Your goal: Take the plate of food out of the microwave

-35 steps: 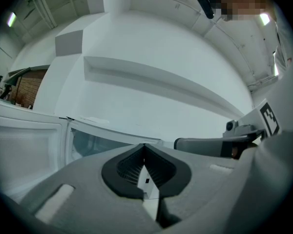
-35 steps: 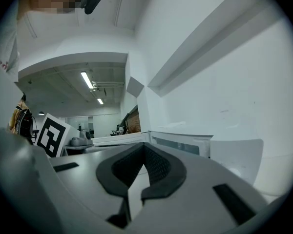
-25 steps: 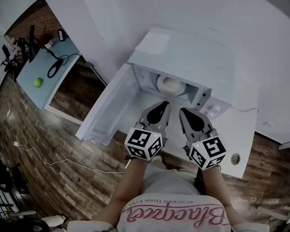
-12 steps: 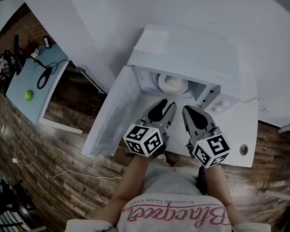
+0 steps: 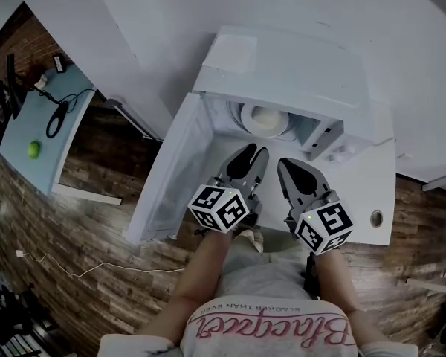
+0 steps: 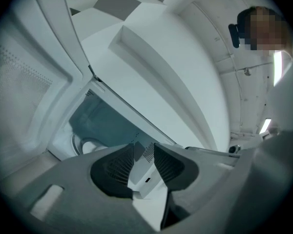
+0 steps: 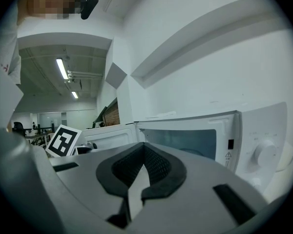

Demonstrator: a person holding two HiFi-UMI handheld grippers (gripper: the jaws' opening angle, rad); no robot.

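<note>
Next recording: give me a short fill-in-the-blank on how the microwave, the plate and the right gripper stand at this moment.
1. The door of the microwave stands ____.
2. The plate of food sits ____ the microwave.
3. The right gripper has its jaws ____, with nothing between them.

Missing words: open; inside; shut

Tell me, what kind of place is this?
Probably an office or lab corner, not a home kitchen: a white microwave, door open, on a white table, a light-blue desk with cables nearby, and ceiling strip lights over an open workspace.
</note>
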